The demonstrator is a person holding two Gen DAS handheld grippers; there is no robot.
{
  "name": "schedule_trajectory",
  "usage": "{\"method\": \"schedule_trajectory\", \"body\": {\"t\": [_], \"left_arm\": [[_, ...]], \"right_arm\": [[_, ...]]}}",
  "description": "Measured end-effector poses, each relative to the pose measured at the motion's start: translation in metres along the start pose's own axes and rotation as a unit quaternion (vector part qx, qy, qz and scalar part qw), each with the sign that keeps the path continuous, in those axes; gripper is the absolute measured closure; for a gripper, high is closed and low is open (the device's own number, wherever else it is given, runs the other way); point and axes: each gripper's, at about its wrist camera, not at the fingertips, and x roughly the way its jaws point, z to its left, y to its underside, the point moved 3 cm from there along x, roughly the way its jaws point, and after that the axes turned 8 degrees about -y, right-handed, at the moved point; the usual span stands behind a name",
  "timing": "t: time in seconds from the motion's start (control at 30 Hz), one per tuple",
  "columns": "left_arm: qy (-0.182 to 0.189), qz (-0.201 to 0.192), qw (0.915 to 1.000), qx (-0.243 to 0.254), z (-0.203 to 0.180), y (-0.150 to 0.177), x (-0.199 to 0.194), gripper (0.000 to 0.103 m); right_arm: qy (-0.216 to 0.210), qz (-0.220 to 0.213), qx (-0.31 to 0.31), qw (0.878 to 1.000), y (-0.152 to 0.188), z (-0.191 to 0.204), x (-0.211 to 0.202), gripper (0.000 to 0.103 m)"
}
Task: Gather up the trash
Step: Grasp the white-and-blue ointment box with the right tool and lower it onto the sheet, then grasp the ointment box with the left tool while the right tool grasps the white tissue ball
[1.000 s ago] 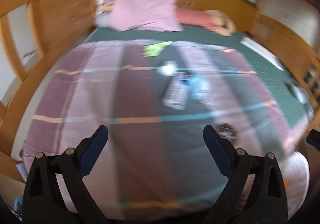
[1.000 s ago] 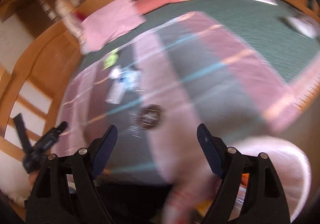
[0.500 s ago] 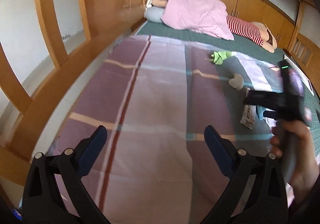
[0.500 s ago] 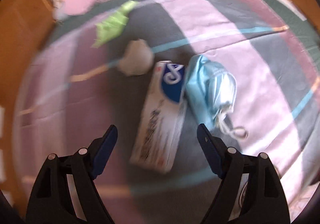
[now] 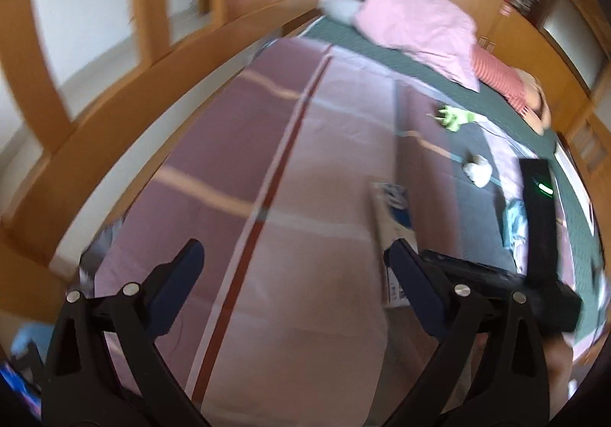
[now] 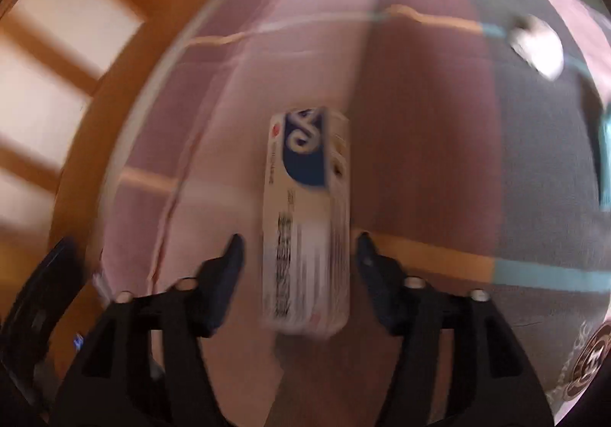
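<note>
A long white carton with a blue end [image 6: 305, 221] lies on the striped pink and grey bedspread [image 6: 420, 160]. My right gripper [image 6: 299, 240] straddles the carton's near half; its jaws are closing, with a narrow gap still showing on each side. In the left wrist view the same carton [image 5: 393, 221] is partly hidden behind my left gripper [image 5: 296, 249], which is open and holds nothing above the bedspread [image 5: 305, 167]. The right gripper's black body [image 5: 538, 221] reaches in from the right. More litter lies further up the bed: a green wrapper [image 5: 454, 118], a crumpled white tissue [image 5: 477, 169] and a pale blue mask [image 5: 513, 221].
A wooden bed rail [image 5: 114, 102] curves along the left side. A pink pillow [image 5: 416, 22] and a doll in a red-striped top [image 5: 500, 79] lie at the head of the bed. A round brown patterned object [image 6: 588, 354] sits at the lower right in the right wrist view.
My right gripper has swung down over the bed onto the white carton and its jaws have narrowed around it. My left gripper has shifted toward the rail and rolled; the right gripper has come closer beside it.
</note>
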Motion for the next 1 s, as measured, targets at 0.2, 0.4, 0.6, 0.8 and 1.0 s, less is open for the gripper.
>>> {"method": "schedule_trajectory", "body": {"t": [0.2, 0.4, 0.6, 0.8, 1.0], "left_arm": [[0.012, 0.042, 0.9984, -0.037, 0.010, 0.007, 0.017, 0.006], [0.048, 0.082, 0.9955, 0.000, -0.020, 0.021, 0.032, 0.006], [0.091, 0.112, 0.9895, 0.006, -0.031, 0.017, 0.043, 0.006], [0.087, 0.128, 0.9855, -0.070, 0.002, 0.006, 0.054, 0.006], [0.078, 0.115, 0.9844, -0.108, 0.022, -0.004, 0.059, 0.006]], "right_arm": [[0.165, -0.160, 0.037, 0.973, -0.051, -0.059, -0.059, 0.030], [0.269, -0.167, 0.138, 0.938, -0.107, -0.154, -0.052, 0.030], [0.251, -0.145, 0.146, 0.946, -0.101, -0.187, -0.032, 0.072], [0.118, -0.074, 0.102, 0.985, -0.053, -0.104, -0.010, 0.074], [0.018, 0.017, 0.023, 0.999, 0.023, -0.015, 0.008, 0.074]]}}
